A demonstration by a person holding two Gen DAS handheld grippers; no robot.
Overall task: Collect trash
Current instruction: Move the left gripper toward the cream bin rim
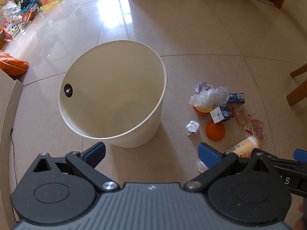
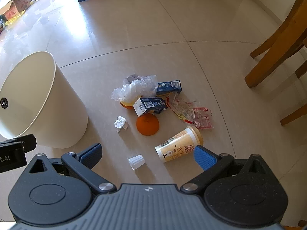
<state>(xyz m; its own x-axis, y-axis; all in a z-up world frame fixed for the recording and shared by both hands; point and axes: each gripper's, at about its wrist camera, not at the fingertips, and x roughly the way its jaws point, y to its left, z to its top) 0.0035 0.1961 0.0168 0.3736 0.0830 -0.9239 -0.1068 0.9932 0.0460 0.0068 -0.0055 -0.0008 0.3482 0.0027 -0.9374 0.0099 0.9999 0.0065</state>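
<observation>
Left gripper (image 1: 151,154): jaws spread wide, nothing between the blue pads (image 1: 208,155). Right gripper (image 2: 147,156): jaws likewise spread wide, empty. The two are held side by side, angled downward.

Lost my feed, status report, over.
Left gripper and right gripper open, empty. Trash pile on floor, bin empty. Path clear.

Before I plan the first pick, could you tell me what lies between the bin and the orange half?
Only a crumpled white tissue between bin and orange half, otherwise bare floor; right wrist view.
</observation>
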